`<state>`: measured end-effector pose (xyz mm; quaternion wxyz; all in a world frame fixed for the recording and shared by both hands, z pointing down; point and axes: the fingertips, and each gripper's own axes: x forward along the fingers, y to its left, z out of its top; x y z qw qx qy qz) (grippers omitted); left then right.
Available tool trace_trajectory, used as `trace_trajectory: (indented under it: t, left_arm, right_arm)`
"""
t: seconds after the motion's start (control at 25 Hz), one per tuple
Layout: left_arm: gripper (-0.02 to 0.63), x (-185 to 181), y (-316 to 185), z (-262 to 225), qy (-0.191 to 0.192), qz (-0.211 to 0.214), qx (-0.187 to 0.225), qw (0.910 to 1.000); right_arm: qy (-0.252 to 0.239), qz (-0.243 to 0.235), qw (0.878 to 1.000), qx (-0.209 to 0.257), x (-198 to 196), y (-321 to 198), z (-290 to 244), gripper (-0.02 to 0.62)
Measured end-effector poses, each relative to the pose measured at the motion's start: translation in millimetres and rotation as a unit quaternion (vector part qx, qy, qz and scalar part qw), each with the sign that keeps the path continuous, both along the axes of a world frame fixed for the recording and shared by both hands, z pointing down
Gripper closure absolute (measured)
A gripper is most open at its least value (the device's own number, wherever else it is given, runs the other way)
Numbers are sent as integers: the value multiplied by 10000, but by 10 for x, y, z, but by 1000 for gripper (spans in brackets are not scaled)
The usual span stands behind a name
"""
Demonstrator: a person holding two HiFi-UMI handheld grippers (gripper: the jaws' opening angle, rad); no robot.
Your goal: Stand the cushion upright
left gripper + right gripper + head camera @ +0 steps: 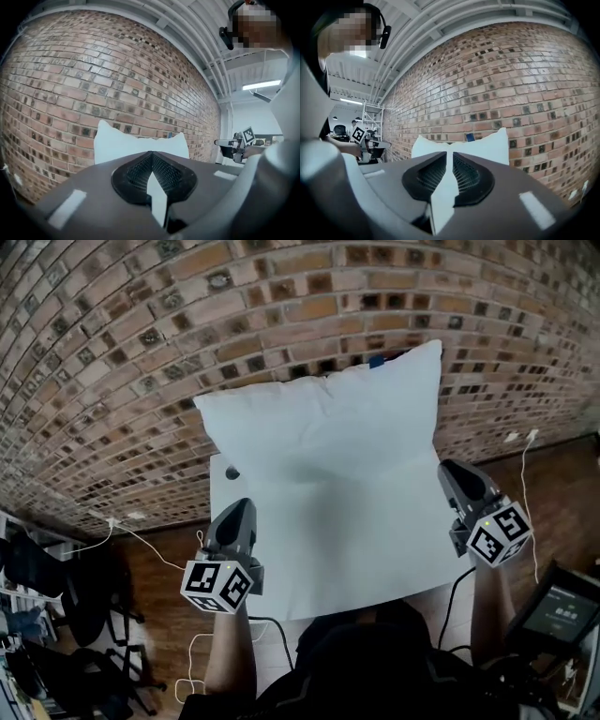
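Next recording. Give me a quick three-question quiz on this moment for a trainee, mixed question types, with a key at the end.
1. True or false: the cushion lies flat on its face.
2. What is between the jaws of the left gripper? A) a corner of the cushion B) a cable C) nothing
3. What stands right behind the cushion?

Key:
1. False. It already stands upright, its two top corners pointing up.
2. C. The jaws are together, with nothing in them.
3. The brick wall.
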<state>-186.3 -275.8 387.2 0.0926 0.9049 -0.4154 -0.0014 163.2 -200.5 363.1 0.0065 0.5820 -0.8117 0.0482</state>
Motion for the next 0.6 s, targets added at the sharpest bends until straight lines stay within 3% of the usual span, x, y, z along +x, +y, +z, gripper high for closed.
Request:
trace_trajectory:
  t: [0.16, 0.24, 0.28, 0.6]
  left_arm:
    - [604, -229, -358, 292, -113, -38, -210, 9997]
    - [601, -318, -502, 473, -191, -121, -400, 9989]
    - [551, -336, -568, 547, -195, -135, -481, 9986]
    - [417, -524, -1218, 942, -433, -419, -669, 9959]
  right_arm:
    - [60, 210, 9995, -217, 72, -86, 196, 486]
    - [67, 272, 9989, -370, 138, -130, 306, 481]
    - [70, 271, 9987, -433, 187, -168, 355, 474]
    - [-45, 140, 9979, -638, 754, -637, 724, 343]
